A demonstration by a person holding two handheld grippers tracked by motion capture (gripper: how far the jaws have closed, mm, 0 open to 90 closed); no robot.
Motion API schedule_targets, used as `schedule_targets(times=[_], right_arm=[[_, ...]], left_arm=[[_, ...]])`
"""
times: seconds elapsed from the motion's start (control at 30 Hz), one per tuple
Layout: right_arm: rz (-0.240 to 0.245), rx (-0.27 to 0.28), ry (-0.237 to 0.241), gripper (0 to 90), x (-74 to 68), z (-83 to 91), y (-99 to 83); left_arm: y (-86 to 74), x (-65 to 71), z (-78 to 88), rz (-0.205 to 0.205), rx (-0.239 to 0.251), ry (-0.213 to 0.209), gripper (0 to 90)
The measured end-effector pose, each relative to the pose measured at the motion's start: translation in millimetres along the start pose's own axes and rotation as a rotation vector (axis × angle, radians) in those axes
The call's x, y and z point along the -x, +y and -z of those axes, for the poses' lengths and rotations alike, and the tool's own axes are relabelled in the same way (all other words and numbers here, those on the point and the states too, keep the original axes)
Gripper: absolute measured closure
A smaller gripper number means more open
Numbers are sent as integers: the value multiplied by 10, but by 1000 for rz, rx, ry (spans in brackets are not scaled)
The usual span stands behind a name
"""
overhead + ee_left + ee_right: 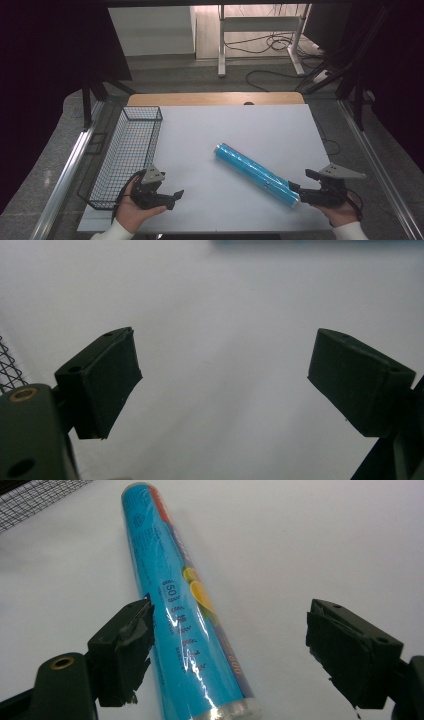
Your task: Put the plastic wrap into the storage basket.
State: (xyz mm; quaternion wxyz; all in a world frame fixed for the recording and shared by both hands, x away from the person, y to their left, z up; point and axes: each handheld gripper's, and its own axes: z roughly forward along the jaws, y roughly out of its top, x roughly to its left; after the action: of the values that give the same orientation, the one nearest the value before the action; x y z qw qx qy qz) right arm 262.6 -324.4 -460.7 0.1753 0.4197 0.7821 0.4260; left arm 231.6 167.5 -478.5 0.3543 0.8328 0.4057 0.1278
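A long blue roll of plastic wrap (256, 173) lies slantwise on the white table top (240, 130), its near end toward the right. My right gripper (300, 189) sits at that near end, held in a hand. In the right gripper view the roll (175, 595) runs up between the jaws of my right gripper (230, 612), close against the left finger (125, 645) and well apart from the right one, so the jaws stand open around it. My left gripper (174, 197) rests low at the front left, and its jaws (225, 347) are open with bare table between them.
A black wire basket (125, 155) stands along the table's left edge, just left of my left gripper; its mesh (7, 371) shows in the left gripper view. Beyond the table's far edge are a floor with cables and a white desk frame (260, 25).
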Motion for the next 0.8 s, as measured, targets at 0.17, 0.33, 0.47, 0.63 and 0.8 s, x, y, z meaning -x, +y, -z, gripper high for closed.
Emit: schedule_targets(times=[0.17,0.33,0.47,0.63,0.8], right_arm=[[-10,-34,-10,199,56,-22,-62],[-22,-26,-19,199,71,4,-46],[-25,-47,-32,190,62,-6,-48],[-18,-61,-38,189,37,-7,-37],[-5,-59,-40,188,-11,13,9]], left_arm=[[35,17,-20,-14,7,-9,130],[38,17,-27,-13,9,-15,130],[22,9,-22,-13,11,-17,131],[10,26,-1,-22,15,-13,131],[4,43,15,-24,20,-19,130]])
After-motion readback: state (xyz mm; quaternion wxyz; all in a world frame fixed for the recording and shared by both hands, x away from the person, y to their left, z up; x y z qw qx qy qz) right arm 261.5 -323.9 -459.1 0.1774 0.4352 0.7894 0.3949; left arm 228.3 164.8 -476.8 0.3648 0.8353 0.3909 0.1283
